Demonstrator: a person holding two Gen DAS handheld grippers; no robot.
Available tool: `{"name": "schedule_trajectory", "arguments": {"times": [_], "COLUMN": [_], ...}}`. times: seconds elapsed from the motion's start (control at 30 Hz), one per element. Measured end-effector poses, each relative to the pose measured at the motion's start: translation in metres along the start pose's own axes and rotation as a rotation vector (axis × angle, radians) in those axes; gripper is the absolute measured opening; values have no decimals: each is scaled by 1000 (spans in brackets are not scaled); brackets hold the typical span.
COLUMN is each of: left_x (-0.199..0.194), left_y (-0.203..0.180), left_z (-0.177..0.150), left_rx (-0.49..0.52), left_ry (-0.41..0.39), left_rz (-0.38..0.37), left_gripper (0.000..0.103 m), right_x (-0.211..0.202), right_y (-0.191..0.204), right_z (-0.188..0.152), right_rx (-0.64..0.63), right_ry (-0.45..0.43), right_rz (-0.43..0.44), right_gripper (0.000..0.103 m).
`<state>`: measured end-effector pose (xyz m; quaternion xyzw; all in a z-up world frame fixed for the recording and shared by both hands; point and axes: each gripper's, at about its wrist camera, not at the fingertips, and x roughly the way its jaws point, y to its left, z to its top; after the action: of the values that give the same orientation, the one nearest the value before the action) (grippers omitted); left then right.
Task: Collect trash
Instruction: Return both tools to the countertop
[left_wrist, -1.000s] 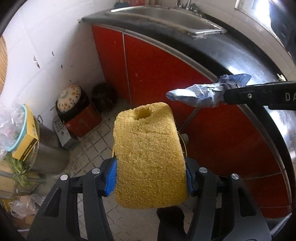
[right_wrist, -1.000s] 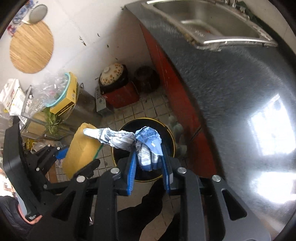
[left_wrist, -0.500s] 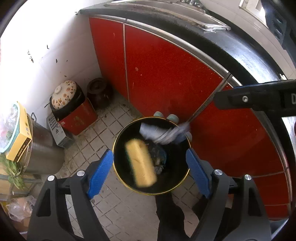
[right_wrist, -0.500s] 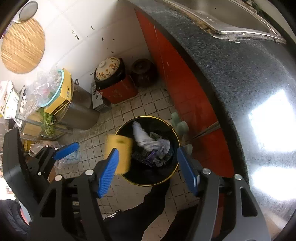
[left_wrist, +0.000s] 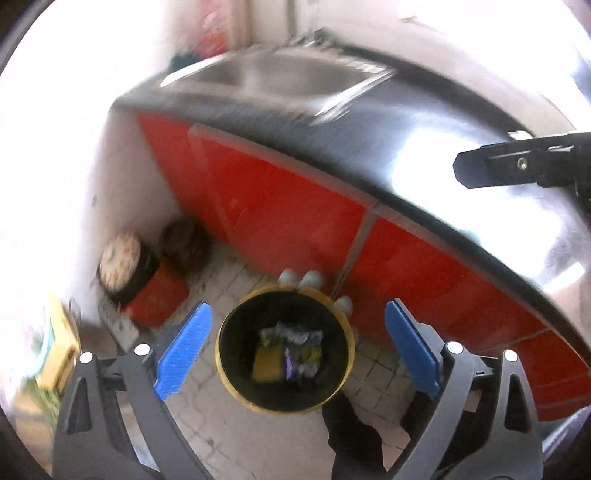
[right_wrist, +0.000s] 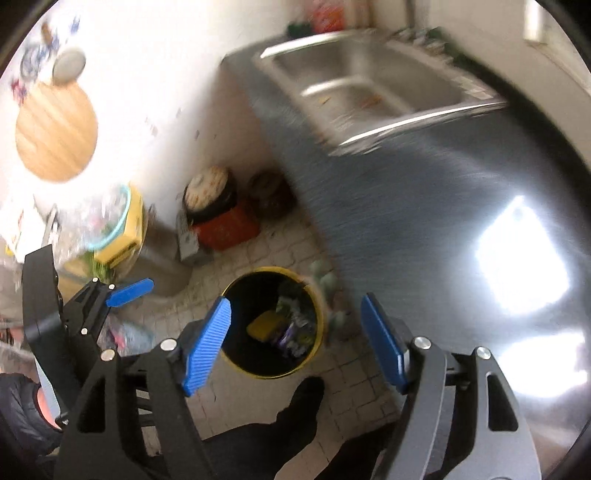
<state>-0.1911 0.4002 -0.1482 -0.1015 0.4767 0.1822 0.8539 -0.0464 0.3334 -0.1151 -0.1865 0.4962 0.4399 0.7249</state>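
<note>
A dark counter (right_wrist: 424, 206) with a steel sink (right_wrist: 369, 88) tops red cabinets (left_wrist: 295, 214) above tiled floor. The bin (left_wrist: 225, 354) below holds the yellow sponge (left_wrist: 266, 363) and crumpled wrapper (left_wrist: 301, 356), both probably light and squashy. Left gripper (left_wrist: 295, 343) and right gripper (right_wrist: 293, 338) gape empty.

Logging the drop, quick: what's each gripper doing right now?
Left gripper: open, holding nothing.
Right gripper: open, holding nothing.

Both feeds motion-blurred. I can't identify the wrappers (left_wrist: 295, 350) in the bin (left_wrist: 236, 391); sink (right_wrist: 369, 85) smeared, right gripper (left_wrist: 517, 166) cut off at frame edge.
</note>
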Motion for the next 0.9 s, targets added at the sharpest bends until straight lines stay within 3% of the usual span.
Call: {"name": "schedule_trajectory", "arguments": {"times": [0.23, 0.47, 0.73, 0.9], "left_x": [-34, -55, -58, -47], "left_y": [-124, -262, -360, -387], "left_z": [73, 110, 109, 119], "left_rx": [239, 481, 638, 673], "left_ry": [-124, -185, -185, -166], "left_rz": [-182, -378, -473, -474], "left_gripper": [92, 92, 92, 92], "right_x": [-121, -221, -267, -264], "right_y": [-116, -225, -291, -316], "right_z": [-38, -112, -186, -194], "right_rx": [205, 397, 510, 531], "right_ry": [-174, -276, -303, -303], "right_rz": [-157, -330, -415, -409], "right_gripper": [72, 72, 72, 72]}}
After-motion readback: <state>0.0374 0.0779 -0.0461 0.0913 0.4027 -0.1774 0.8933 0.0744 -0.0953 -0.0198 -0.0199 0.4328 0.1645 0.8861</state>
